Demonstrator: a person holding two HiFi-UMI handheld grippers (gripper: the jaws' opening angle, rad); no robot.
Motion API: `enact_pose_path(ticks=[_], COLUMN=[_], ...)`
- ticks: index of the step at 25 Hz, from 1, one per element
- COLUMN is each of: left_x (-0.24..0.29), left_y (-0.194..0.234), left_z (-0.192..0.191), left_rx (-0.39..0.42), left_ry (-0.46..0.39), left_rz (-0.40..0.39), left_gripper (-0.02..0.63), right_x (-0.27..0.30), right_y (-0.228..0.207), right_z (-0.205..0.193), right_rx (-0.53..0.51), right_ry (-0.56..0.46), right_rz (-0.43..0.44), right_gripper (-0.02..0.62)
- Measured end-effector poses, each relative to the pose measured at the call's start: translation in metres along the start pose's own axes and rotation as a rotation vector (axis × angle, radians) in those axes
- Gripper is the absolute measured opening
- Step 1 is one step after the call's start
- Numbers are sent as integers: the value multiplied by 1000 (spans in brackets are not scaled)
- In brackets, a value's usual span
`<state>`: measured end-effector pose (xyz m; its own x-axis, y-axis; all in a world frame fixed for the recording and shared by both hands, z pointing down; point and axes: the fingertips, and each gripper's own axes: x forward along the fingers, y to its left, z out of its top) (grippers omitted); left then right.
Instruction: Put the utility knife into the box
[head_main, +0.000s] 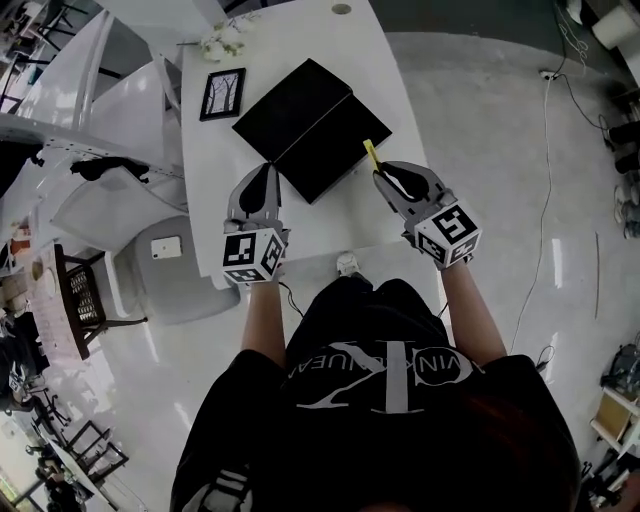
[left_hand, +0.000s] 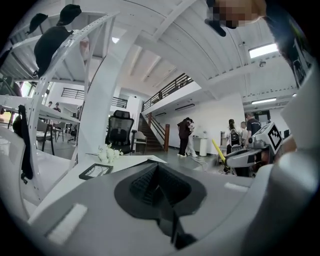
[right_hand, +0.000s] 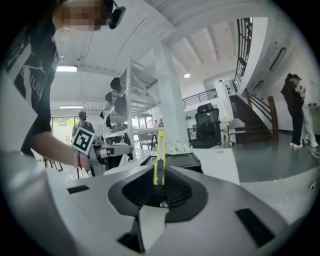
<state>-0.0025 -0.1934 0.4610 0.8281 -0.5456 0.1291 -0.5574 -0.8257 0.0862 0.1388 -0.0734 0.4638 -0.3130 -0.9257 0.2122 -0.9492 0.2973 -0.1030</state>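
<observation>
A black box (head_main: 308, 128) lies open in two flat halves on the white table (head_main: 210, 200). My right gripper (head_main: 382, 176) is shut on the yellow utility knife (head_main: 371, 154), which points up and away over the box's near right corner. In the right gripper view the knife (right_hand: 160, 157) stands upright between the jaws of the right gripper (right_hand: 160, 182), with the box (right_hand: 184, 160) just beyond. My left gripper (head_main: 264, 172) hovers at the box's near left corner; its jaws (left_hand: 159, 176) are shut with nothing between them. The knife (left_hand: 218, 150) also shows from the left gripper view.
A black picture frame (head_main: 222, 93) and small white flowers (head_main: 222, 42) sit at the table's far left. White chairs (head_main: 105, 205) and a stool carrying a small white device (head_main: 166, 247) stand left of the table. A cable (head_main: 548, 150) runs over the floor at right.
</observation>
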Motion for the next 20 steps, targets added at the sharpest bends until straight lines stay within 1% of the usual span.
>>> enact_pose_path(ticks=[3,7,12,16,20], left_x=[3,6,6,2,5], left_y=[5,14,32,39,44], left_z=[4,2,5,4,-1], left_rx=[-5,-6,-47,-86,-115], left_ry=[-7,0,-12,-23,-23], left_rz=[31,86,225,346,422], left_gripper=[9,9,9,9,9], right_x=[14,41,79,101,116], right_y=[-1,-4,-7,-8,-14], right_z=[2,1,-3,-17,-33], right_rx=[-62,-192,-351,-506,-647], right_ry=[44,145,281,435,559], right_rz=[52,163,356,516,633], right_gripper=[75,75,75,75,75])
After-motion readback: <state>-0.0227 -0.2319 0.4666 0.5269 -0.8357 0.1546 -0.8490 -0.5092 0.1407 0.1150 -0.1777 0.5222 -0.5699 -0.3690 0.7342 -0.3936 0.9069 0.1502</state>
